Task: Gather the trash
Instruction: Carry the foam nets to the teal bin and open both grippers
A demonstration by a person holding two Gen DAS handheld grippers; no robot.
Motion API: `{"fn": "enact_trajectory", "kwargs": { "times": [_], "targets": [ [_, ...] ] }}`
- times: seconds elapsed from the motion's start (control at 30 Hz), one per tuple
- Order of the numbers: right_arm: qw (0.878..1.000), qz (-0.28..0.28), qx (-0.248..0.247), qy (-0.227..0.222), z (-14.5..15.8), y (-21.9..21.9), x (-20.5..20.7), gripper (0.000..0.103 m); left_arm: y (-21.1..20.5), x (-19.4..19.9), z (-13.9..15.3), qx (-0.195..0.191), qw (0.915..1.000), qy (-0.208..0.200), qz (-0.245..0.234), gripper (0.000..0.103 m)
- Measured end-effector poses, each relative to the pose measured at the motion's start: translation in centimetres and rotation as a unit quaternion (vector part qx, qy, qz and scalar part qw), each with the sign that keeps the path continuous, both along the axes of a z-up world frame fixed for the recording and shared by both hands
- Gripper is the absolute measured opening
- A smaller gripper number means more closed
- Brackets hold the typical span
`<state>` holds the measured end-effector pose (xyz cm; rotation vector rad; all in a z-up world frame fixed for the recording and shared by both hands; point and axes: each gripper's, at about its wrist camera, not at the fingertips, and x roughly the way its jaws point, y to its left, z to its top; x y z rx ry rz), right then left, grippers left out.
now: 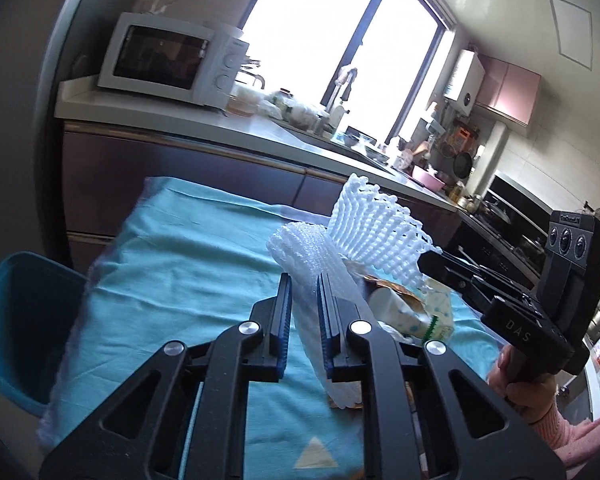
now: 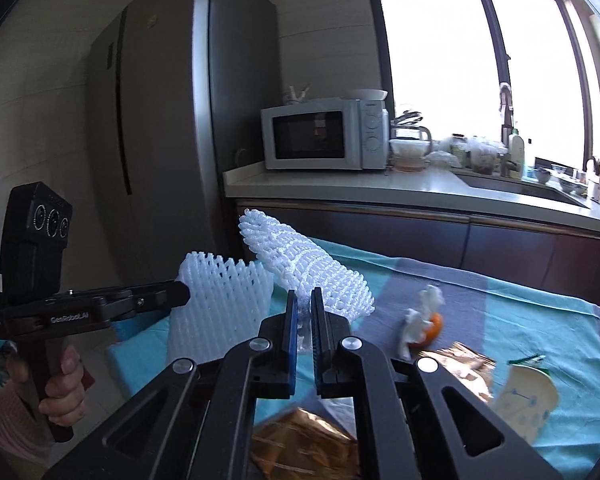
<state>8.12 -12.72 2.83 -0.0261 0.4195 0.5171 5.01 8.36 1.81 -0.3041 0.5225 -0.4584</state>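
Two white foam fruit nets are held above the teal-clothed table (image 1: 172, 280). My left gripper (image 1: 304, 280) is shut on one foam net (image 1: 312, 256), which sticks up past the fingers. In the right wrist view that same net (image 2: 220, 308) fans out from the left gripper (image 2: 184, 291). My right gripper (image 2: 304, 293) is shut on the other foam net (image 2: 312, 272); the left wrist view shows it flared (image 1: 376, 228) at the right gripper's tip (image 1: 425, 258). On the cloth lie a dotted paper cup (image 2: 524, 396), a brown wrapper (image 2: 300, 440) and orange peel with tissue (image 2: 424, 320).
A blue bin (image 1: 24, 320) stands beside the table's left end. Behind the table runs a kitchen counter (image 2: 420, 186) with a microwave (image 2: 324, 134), a sink and clutter. A tall fridge (image 2: 172, 120) stands at the left. A person's hands grip both handles.
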Motion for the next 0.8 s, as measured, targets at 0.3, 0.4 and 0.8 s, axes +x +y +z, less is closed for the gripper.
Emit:
{"fn": "enact_trajectory", "kwargs": {
  "times": [0.3,0.4,0.8],
  "targets": [
    [0.989,0.144,-0.003,0.024,-1.0,12.7,3.2,0.005,13.6,-1.6,-0.8,0.021,0.983,0.019,0.181,0.013],
    [0.984,0.176,-0.008,0.037,-1.6,16.7,4.1,0.005,17.3,-1.3,-1.9,0.026,0.9729,0.036,0.227,0.013],
    [0.962,0.238,-0.026,0.133,-5.5,26.6,7.9,0.005,24.1,2.5,-7.6,0.04,0.9477,0.1,0.3,0.014]
  ]
}}
